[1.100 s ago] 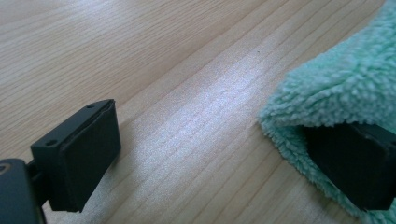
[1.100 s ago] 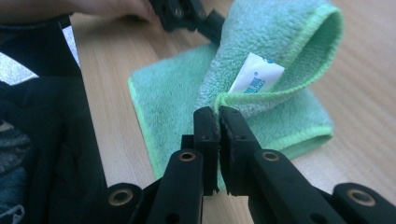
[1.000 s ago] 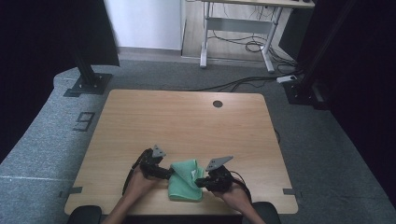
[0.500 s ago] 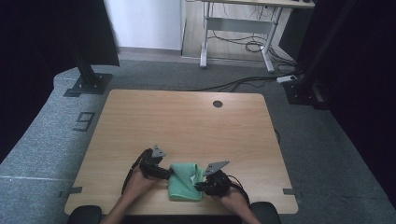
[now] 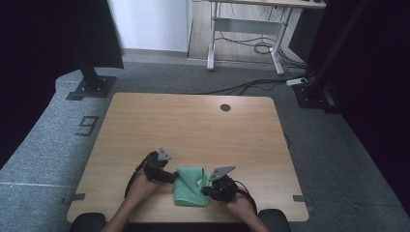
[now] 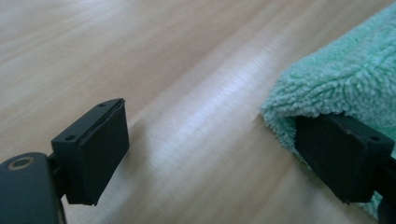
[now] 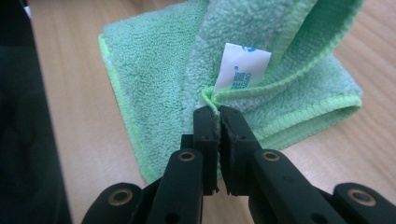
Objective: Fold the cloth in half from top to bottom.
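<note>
Cloth [image 5: 191,192], green and fluffy, lies folded on the tabletop [image 5: 193,130] near its front edge. It looks soft, light and floppy; grab a hem. Right gripper [image 7: 218,111] pinches the hem by the tag [image 7: 243,66]. Left gripper [image 6: 210,154], beside the cloth, has just been closing but stands wide, holding nothing.

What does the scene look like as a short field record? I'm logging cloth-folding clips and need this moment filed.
Surface: wooden table
Item: green cloth, folded, white tag showing
Right gripper: shut on a cloth edge beside the tag
Left gripper: jaws wide, just been closing a little, one jaw tucked under a cloth fold, nothing pinched
</note>
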`<state>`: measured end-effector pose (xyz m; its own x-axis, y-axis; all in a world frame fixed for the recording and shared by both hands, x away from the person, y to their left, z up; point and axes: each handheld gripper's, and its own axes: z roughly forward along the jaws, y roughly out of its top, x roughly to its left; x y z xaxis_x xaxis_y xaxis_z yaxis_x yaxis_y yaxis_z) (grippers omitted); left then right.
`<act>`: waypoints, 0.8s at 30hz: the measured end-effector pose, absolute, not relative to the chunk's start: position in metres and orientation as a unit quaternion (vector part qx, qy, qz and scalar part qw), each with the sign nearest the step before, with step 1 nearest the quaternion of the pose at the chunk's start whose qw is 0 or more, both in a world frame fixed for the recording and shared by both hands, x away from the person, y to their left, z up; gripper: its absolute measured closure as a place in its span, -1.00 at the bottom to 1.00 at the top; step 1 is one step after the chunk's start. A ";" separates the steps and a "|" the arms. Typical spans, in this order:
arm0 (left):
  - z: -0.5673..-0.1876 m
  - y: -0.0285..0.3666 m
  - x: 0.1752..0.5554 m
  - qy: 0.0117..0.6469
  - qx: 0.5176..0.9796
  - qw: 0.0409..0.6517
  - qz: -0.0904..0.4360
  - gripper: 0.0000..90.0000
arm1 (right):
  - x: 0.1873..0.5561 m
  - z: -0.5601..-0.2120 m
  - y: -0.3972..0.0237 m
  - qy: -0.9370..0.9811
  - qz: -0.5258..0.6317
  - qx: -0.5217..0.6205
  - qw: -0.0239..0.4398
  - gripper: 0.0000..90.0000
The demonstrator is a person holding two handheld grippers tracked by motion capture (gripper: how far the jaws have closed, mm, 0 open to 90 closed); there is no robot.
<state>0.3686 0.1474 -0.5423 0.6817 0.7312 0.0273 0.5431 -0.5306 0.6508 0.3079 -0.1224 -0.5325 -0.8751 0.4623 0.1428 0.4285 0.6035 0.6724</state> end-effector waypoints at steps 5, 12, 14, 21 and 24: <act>-0.544 0.150 0.380 0.386 0.852 0.318 0.155 -0.76 | 0.322 -0.532 -0.119 0.895 0.366 0.253 0.039 0.88; -0.547 0.155 0.403 0.407 0.838 0.330 0.153 -0.76 | 0.350 -0.532 -0.120 0.888 0.365 0.273 0.054 0.88; -0.547 0.155 0.408 0.408 0.837 0.331 0.152 -0.76 | 0.356 -0.532 -0.121 0.885 0.367 0.282 0.055 0.88; -0.538 0.149 0.402 0.369 0.862 0.309 0.159 -0.65 | 0.360 -0.533 -0.123 0.881 0.375 0.285 0.051 0.86; -0.532 0.150 0.398 0.356 0.872 0.304 0.143 -0.65 | 0.360 -0.532 -0.124 0.880 0.375 0.287 0.049 0.83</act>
